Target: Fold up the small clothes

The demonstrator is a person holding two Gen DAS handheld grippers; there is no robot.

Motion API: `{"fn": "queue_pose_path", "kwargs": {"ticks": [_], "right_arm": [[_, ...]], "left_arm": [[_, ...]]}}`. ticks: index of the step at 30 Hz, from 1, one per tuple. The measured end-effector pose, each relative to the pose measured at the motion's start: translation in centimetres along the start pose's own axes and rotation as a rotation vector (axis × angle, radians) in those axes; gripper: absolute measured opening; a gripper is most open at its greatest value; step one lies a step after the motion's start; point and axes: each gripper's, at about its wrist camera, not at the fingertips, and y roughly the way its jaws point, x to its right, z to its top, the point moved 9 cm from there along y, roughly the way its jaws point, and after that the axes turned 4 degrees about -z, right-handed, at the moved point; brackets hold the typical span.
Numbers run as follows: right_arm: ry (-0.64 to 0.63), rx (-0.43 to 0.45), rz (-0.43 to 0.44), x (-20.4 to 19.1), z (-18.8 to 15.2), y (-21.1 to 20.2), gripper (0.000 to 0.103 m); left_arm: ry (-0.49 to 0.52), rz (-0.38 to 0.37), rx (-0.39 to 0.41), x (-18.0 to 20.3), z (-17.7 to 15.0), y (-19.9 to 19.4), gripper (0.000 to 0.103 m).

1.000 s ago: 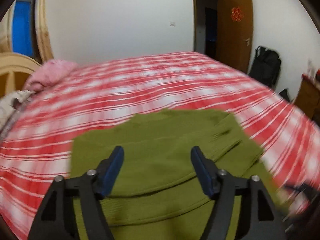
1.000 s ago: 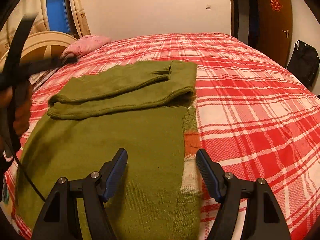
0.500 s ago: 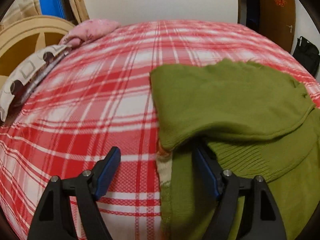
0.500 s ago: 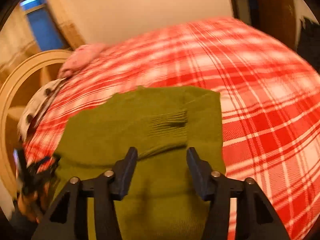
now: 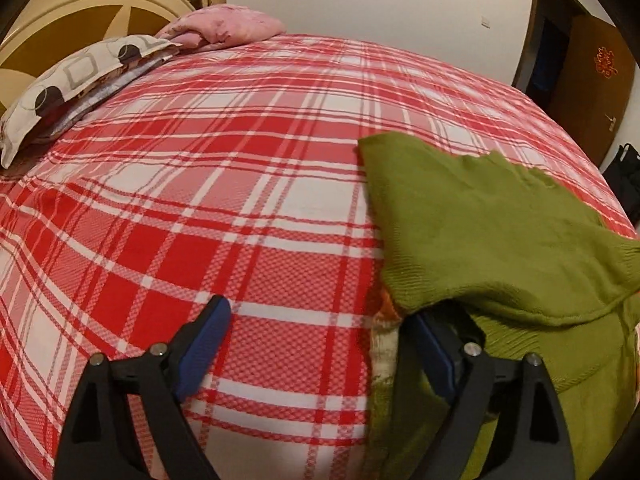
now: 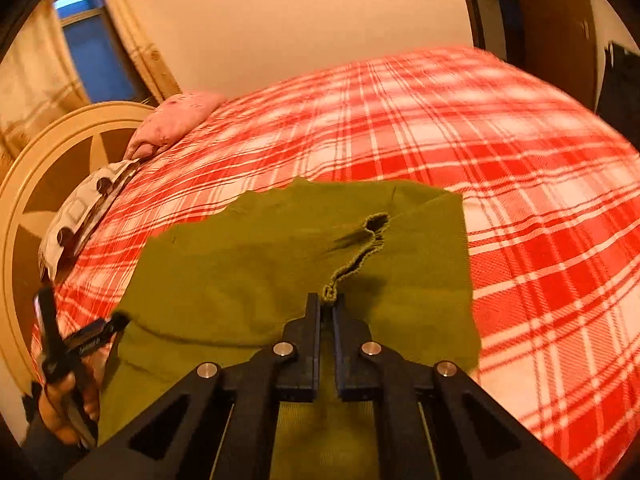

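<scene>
A green knitted sweater (image 5: pixel 492 236) lies on the red plaid bed, its sleeves folded across the body. My left gripper (image 5: pixel 316 312) is at the sweater's left side with its jaws opening. One finger is over bare bedspread; the other finger (image 5: pixel 432 352) is tucked under the folded sleeve layer. The sweater's pale patterned side edge lies just inside that finger, unpinched. My right gripper (image 6: pixel 328 304) is shut on the ribbed sleeve cuff (image 6: pixel 360 256) on top of the sweater (image 6: pixel 248 264). The left gripper (image 6: pixel 80 344) and the hand holding it show at the right wrist view's left edge.
The plaid bedspread (image 5: pixel 224 184) stretches wide to the left and beyond the sweater. A patterned pillow (image 5: pixel 76 80) and a pink cushion (image 5: pixel 224 30) lie by the round headboard (image 5: pixel 80 12). A brown door (image 5: pixel 592 84) and a dark bag (image 5: pixel 624 176) stand past the bed's right side.
My right gripper moved forward over the sweater and closed on the sleeve cuff. My left gripper swung to the sweater's left edge, sank lower, and its jaws widened.
</scene>
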Motion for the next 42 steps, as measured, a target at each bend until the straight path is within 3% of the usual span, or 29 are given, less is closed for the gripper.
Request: {"fn": "queue_pose_path", "kwargs": {"ticks": [3,7,12,14,16,18,23,26,29,34,37,42], "right_arm": [[0.012,-0.005,-0.032,1.0,-0.9,0.0,0.004],[0.075,-0.107,-0.042,3.1,-3.4,3.2,0.005],[0.11,-0.101,-0.02,3.7,-3.9,3.0,0.006],[0.079,-0.086,-0.099,4.1,-3.7,2.1,0.016],[0.041,-0.058,-0.161,4.0,-3.2,0.9,0.048],[0.022,-0.011,-0.148,3.3,-2.4,-0.2,0.057],[-0.082,0.009,-0.068,-2.0,-0.8,1.2,0.057],[-0.103,-0.013,-0.065,-3.9,-0.7,3.4,0.057],[-0.131,-0.055,-0.059,-5.6,-1.4,5.5,0.057],[-0.247,-0.099,-0.11,-6.4,-4.0,7.0,0.057],[-0.306,-0.082,-0.142,-6.5,-4.7,6.7,0.057],[-0.271,-0.082,-0.138,-6.0,-4.8,6.1,0.057]], "left_arm": [[-0.044,-0.002,0.015,-0.8,0.0,-0.3,0.091],[-0.07,-0.007,0.018,-1.3,0.0,-0.5,0.091],[-0.077,-0.016,0.017,-1.4,-0.2,-0.7,0.091],[-0.066,-0.027,0.017,-1.4,-0.4,-1.0,0.091],[-0.072,-0.015,0.025,-1.9,-0.9,-1.8,0.091],[-0.084,0.0,0.039,-2.6,-1.3,-2.6,0.091],[-0.063,0.056,0.17,-2.3,0.2,-5.6,0.092],[-0.037,0.021,0.154,0.0,1.7,-5.2,0.095],[0.06,0.036,0.143,2.8,2.9,-4.0,0.095],[0.17,0.11,-0.015,3.5,0.8,0.4,0.096],[0.128,0.075,-0.003,2.7,0.4,-0.3,0.102],[0.094,0.04,-0.014,2.2,0.1,0.0,0.103]]}}
